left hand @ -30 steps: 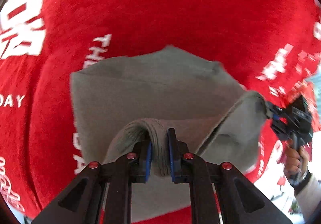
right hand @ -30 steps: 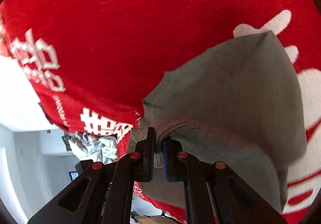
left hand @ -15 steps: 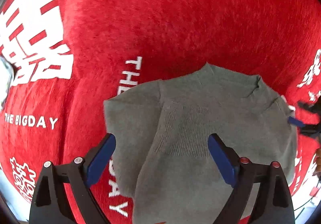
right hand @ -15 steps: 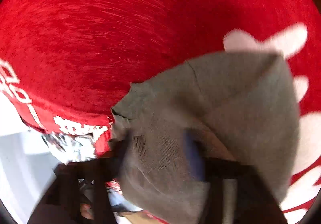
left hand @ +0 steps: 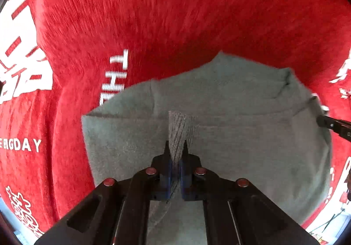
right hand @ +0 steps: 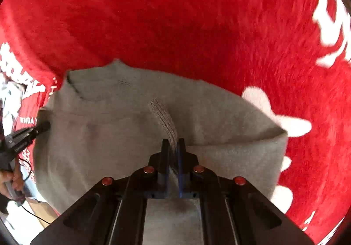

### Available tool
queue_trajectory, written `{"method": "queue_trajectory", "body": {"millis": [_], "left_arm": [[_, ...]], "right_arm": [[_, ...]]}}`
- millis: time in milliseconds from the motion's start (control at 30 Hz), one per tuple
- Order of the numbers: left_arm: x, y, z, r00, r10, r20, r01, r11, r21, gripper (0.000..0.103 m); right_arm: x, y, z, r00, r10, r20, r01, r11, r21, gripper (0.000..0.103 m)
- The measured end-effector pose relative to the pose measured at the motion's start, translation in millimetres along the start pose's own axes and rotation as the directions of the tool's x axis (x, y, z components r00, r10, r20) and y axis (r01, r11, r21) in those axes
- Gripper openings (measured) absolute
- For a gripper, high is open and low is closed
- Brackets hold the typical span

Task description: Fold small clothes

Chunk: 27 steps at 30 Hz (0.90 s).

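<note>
A small grey knitted sweater (left hand: 241, 126) lies partly folded on a red cloth (left hand: 175, 14). My left gripper (left hand: 176, 150) points down at it, its jaws closing tight on a ribbed cuff (left hand: 179, 126) that rises from the sweater. In the right wrist view the sweater (right hand: 105, 126) shows its neckline at the upper left. My right gripper (right hand: 173, 146) is closing the same way on another ribbed cuff (right hand: 163, 117). Each gripper shows at the other view's edge, touching the sweater's side: the right gripper (left hand: 322, 118), the left gripper (right hand: 45, 127).
The red cloth (right hand: 197, 14) carries white printed letters and shapes and spreads far beyond the sweater. Its edge, a person's hand (right hand: 9, 177) and a cluttered room show at the left of the right wrist view.
Both grippers let go of the raised folds and opened, and the sweater settled flat. They then moved down over it and shut again, each on a ribbed cuff.
</note>
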State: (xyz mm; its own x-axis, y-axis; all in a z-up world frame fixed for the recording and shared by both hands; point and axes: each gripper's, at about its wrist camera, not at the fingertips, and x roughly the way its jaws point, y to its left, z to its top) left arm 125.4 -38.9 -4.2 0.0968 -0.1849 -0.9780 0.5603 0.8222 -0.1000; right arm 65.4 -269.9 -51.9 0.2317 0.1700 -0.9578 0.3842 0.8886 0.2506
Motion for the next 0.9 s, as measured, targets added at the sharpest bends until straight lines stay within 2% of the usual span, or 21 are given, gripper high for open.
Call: {"method": "queue_trajectory", "body": {"millis": [133,233,400,533,600,700,733,767,833,900], "left_arm": [[-50,6,2,0.993,-0.048,0.104,0.049,0.999,-0.008,0.006],[-62,7,12,0.989,-0.044,0.143,0.042,0.999,0.019,0.006],[-27,3,31,0.990,0.045,0.130,-0.048,0.999,0.019,0.006],[17,-5,30,0.987,0.131,0.093,-0.134,0.991,0.025,0.006],[34,-3,27,0.986,0.153,0.072,-0.155,0.988,0.013,0.007],[35,-1,28,0.983,0.161,0.087,-0.162,0.987,0.001,0.007],[33,0,29,0.984,0.157,0.083,-0.157,0.988,-0.004,0.007],[29,3,30,0.983,0.163,0.083,-0.162,0.987,-0.014,0.013],[19,10,32,0.968,0.233,0.093,-0.231,0.972,-0.037,0.036],[4,21,30,0.960,0.260,0.105,-0.255,0.965,-0.058,0.039]], "right_arm": [[-44,9,-9,0.994,-0.002,0.113,0.007,0.999,-0.047,0.007],[-60,3,-3,0.988,-0.001,0.153,0.007,0.999,-0.036,0.007],[-27,-9,16,0.992,-0.026,0.125,0.024,1.000,0.019,0.007],[13,-15,21,0.997,-0.044,0.070,0.040,0.997,0.064,0.007],[28,-21,18,0.998,-0.044,0.055,0.039,0.995,0.093,0.007],[27,-21,14,0.996,-0.048,0.080,0.039,0.993,0.113,0.008],[24,-23,13,0.995,-0.053,0.080,0.044,0.992,0.119,0.014],[21,-26,12,0.995,-0.062,0.076,0.052,0.991,0.127,0.024],[13,-33,11,0.993,-0.097,0.071,0.085,0.984,0.159,0.031],[4,-42,7,0.991,-0.110,0.073,0.093,0.974,0.206,0.031]]}}
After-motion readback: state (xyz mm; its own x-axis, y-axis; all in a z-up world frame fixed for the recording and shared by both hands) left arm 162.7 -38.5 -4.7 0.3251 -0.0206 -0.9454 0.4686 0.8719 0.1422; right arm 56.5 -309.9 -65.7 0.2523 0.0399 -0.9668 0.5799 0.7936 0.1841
